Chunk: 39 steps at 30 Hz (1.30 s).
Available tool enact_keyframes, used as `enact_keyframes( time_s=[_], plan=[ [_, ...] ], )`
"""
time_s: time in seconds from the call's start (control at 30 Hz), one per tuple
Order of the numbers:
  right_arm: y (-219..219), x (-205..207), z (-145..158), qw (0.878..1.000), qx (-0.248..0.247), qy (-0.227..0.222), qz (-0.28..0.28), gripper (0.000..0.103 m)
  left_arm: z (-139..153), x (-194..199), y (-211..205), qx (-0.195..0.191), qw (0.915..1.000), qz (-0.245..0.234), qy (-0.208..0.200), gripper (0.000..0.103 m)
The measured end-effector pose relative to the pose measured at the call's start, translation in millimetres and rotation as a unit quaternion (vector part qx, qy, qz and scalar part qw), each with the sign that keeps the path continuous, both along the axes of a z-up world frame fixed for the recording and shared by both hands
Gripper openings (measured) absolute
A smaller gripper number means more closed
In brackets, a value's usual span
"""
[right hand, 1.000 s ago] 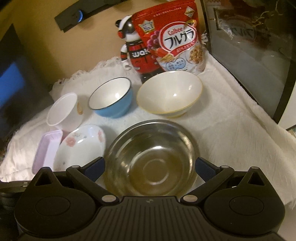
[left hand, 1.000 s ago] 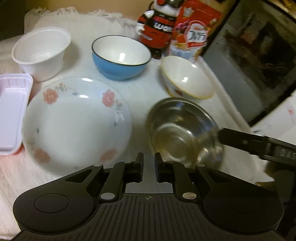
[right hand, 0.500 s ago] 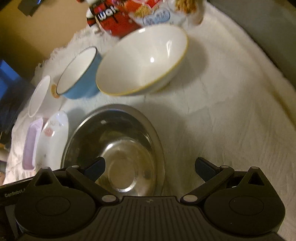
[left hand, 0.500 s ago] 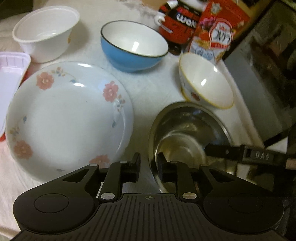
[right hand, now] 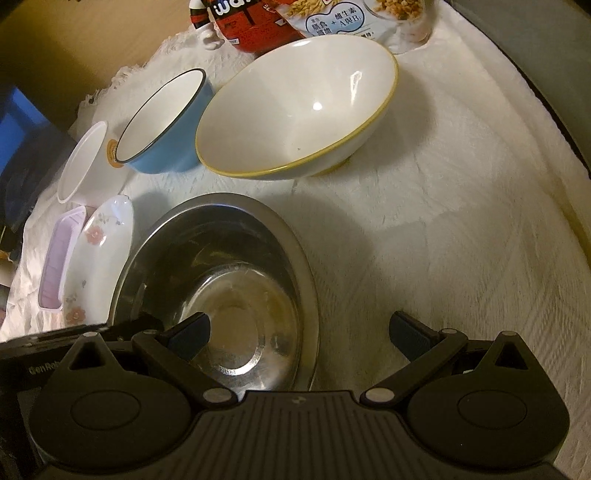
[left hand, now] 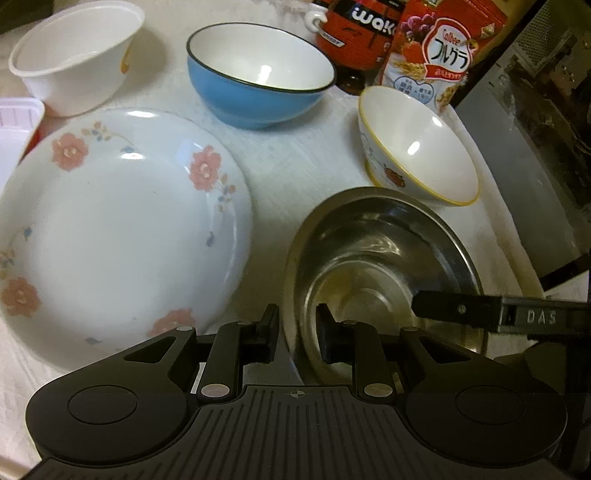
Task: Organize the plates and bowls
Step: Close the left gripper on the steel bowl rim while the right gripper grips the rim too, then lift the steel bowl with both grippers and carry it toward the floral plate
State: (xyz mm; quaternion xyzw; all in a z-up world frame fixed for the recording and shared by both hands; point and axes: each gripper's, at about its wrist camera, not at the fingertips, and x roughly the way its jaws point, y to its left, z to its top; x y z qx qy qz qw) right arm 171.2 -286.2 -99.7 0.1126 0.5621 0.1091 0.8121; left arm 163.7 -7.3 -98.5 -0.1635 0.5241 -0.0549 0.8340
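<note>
A steel bowl stands on the white cloth, nearest to both grippers. My left gripper is a little open and straddles the bowl's left rim, one finger inside and one outside, pads off the metal. My right gripper is wide open over the opposite rim, its left finger inside the bowl and its right finger above the cloth. A floral plate lies to the left of the steel bowl. Behind them stand a blue bowl and a white bowl with a yellow rim.
A white plastic bowl and a pink tray sit at the far left. A cereal bag and a red figure mug stand at the back. A dark appliance borders the cloth's right edge.
Both grippers came down and closer to the steel bowl. The left jaws went from shut to slightly apart around its rim. The right gripper's left finger now sits inside the bowl.
</note>
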Motion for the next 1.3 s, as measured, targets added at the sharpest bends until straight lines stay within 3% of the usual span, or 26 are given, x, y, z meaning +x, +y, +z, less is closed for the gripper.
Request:
enact_keyframes(
  time_s=[0.13,0.2,0.27,0.33,0.4,0.67,0.87,1.07,1.17,1.3],
  plan=[
    [1,5,3,1.0,-0.001,0.003,0.021,0.102,2,-3,-3,0.008,1.0,-0.002,-0.004,0.024],
    [3,-1,10,0.999,-0.011,-0.04,0.032,0.095,3,-2,-5,0.011,0.9999,0.001,-0.005,0.024],
    [10,-6,17,0.994,-0.053,-0.084,0.05,0.088,2,0,-6,0.017,0.9998,0.004,-0.005,0.024],
    [14,-6,18,0.99,-0.078,-0.098,0.062,0.065,1,0,-8,0.022,0.9997,0.006,-0.004,0.024],
    [14,0,14,0.992,-0.064,-0.083,0.067,0.054,0,1,-10,0.027,0.9996,0.008,-0.003,0.024],
    [25,6,5,0.993,-0.054,-0.069,0.082,0.051,-1,3,-17,0.05,0.9987,0.008,-0.003,0.019],
    [28,5,12,0.989,-0.074,-0.089,0.088,0.052,2,-1,-15,0.047,0.9988,0.013,-0.004,0.019],
    [26,6,9,0.991,-0.069,-0.073,0.087,0.052,3,-3,-13,0.035,0.9992,0.021,-0.001,0.018],
    [25,6,7,0.991,-0.074,-0.069,0.084,0.043,3,-3,-12,0.025,0.9994,0.022,0.004,0.018],
    [28,1,14,0.991,-0.074,-0.077,0.081,0.043,5,-6,-12,0.029,0.9994,0.02,0.005,0.018]
  ],
)
